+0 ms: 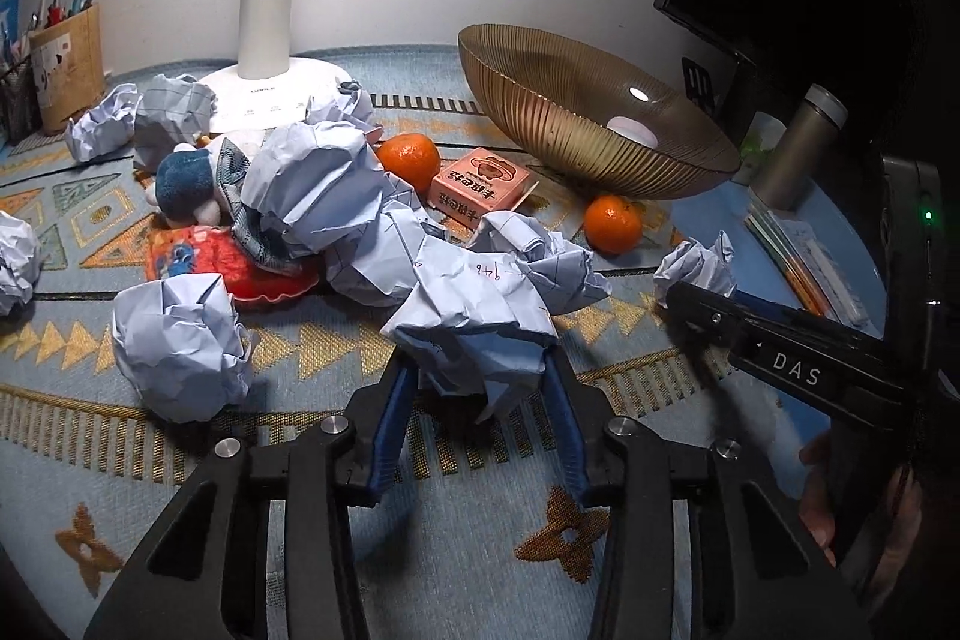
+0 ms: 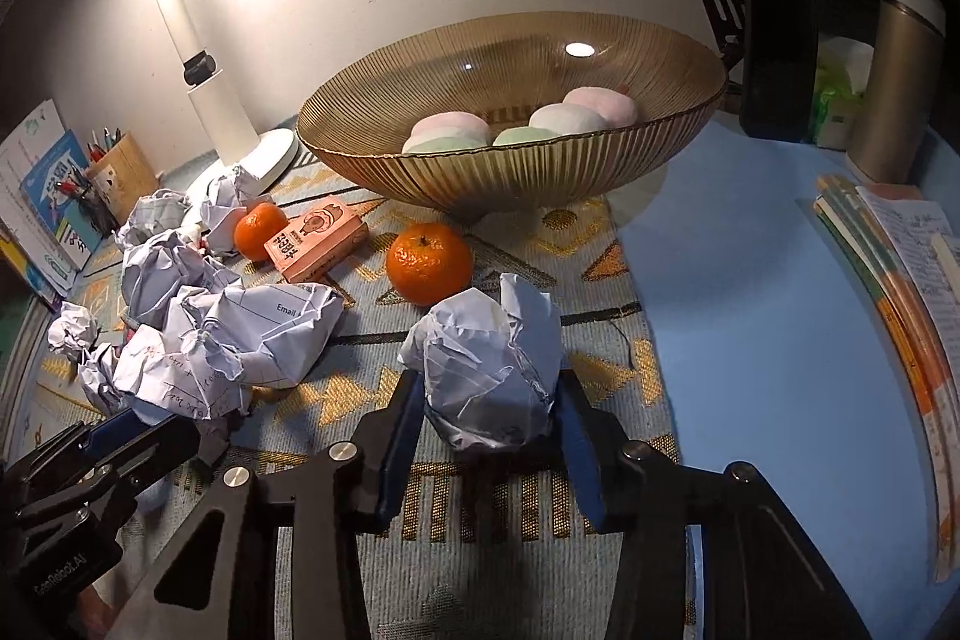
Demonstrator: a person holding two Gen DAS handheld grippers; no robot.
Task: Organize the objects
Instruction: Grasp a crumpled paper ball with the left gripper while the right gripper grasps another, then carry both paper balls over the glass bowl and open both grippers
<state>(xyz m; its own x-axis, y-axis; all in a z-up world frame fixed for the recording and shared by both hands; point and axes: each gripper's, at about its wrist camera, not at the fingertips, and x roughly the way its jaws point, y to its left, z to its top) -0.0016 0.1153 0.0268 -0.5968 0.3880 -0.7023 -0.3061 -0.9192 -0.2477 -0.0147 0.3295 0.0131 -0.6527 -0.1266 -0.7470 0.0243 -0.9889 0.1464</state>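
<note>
Left wrist view: my left gripper (image 1: 480, 370) has its blue fingers (image 1: 390, 418) pinched onto a crumpled paper (image 1: 480, 304), which bulges between and above them. This paper joins a larger paper pile (image 1: 324, 196) lying across a plush toy (image 1: 186, 184) and a red pouch (image 1: 240, 262). A separate paper ball (image 1: 180, 346) sits to the left, near the fingers but apart. Beyond the pile are an orange (image 1: 410, 158), a pink box (image 1: 477, 187) and a second orange (image 1: 612, 223). The amber bowl (image 1: 540, 58) stands behind the box. The lamp base (image 1: 264, 94) is at the back, the pen cup (image 1: 66, 64) far left. My right gripper (image 1: 690, 307) enters from the right, touching a small paper ball (image 1: 696, 268).

Right wrist view: my right gripper (image 2: 489, 418) clamps a paper ball (image 2: 489, 370) on both sides; the ball rests on the patterned mat (image 2: 600, 280). An orange (image 2: 429, 261) lies just behind it. The pink box (image 2: 318, 237) and another orange (image 2: 260, 231) are further left. The paper pile (image 2: 240, 340) is on the left, with my left gripper (image 2: 150, 436) at its near edge. The bowl (image 2: 420, 172) holds pastel round cakes (image 2: 447, 130). A flask (image 2: 900, 82) and a book stack (image 2: 888, 268) stand on the right.
</note>
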